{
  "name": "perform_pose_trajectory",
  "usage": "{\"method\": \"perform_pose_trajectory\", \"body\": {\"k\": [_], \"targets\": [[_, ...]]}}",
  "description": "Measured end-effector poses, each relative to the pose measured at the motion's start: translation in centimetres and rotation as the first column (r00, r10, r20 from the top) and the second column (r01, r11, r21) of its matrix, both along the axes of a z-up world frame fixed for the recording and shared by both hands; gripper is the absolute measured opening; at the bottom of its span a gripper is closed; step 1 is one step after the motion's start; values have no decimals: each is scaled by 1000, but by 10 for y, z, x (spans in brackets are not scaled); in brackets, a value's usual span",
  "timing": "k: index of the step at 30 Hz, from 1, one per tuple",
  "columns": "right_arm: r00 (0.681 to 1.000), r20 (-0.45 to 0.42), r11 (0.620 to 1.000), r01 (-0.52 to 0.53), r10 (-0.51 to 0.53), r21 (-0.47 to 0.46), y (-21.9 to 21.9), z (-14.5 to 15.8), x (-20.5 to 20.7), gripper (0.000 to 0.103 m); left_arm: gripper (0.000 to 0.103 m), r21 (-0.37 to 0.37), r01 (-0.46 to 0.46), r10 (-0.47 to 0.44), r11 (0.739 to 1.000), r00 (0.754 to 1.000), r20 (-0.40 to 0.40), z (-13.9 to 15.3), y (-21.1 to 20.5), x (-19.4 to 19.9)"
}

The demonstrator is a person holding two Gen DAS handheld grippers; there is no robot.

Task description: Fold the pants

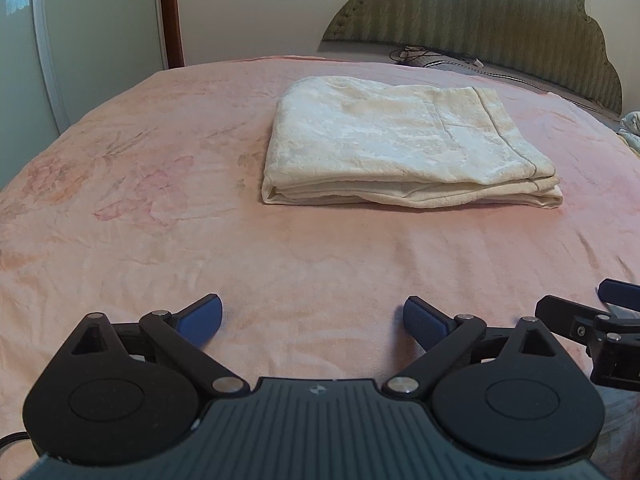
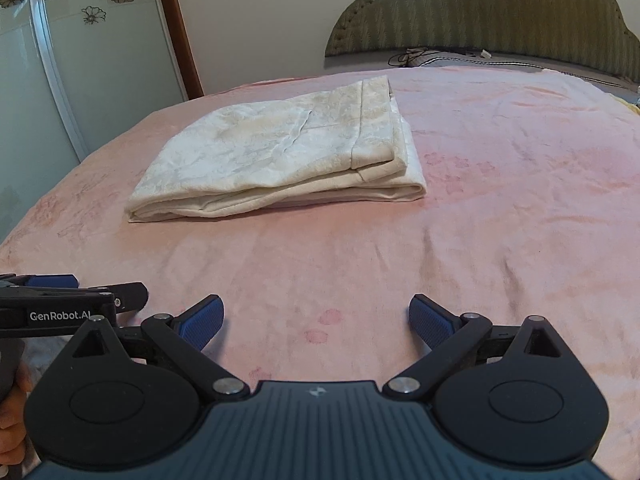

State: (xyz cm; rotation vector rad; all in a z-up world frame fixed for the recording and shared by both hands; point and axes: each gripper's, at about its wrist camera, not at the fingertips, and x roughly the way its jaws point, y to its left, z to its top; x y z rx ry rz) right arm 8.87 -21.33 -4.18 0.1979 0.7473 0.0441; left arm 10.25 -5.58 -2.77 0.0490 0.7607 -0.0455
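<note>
Cream pants (image 1: 400,144) lie folded in a flat rectangular stack on the pink bedspread (image 1: 160,220); they also show in the right wrist view (image 2: 280,156). My left gripper (image 1: 313,318) is open and empty, low over the bedspread, well short of the pants. My right gripper (image 2: 316,320) is open and empty, also short of the pants. The right gripper's fingers (image 1: 618,292) show at the left view's right edge. The left gripper's fingers (image 2: 52,281) show at the right view's left edge.
A green padded headboard (image 1: 500,20) stands behind the bed, with cables and a grey pillow (image 1: 436,60) at its foot. A glass door (image 2: 60,60) and a wooden door frame (image 2: 176,28) are at the left. More fabric (image 1: 632,128) lies at the bed's right edge.
</note>
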Motion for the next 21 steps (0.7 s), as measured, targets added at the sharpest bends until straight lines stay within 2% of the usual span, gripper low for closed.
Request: {"method": "perform_pose_trajectory", "body": {"k": [3, 14, 21], "targets": [[1000, 4, 999, -13, 13, -34, 4, -2, 0, 100, 103, 1, -3, 3, 1000, 1000, 14, -3, 1, -1], [1000, 10, 995, -22, 23, -94, 10, -9, 1, 101, 103, -2, -16, 16, 1000, 999, 46, -7, 3, -5], [1000, 28, 994, -5, 8, -107, 7, -6, -2, 101, 103, -2, -79, 79, 997, 995, 61, -6, 12, -8]]}}
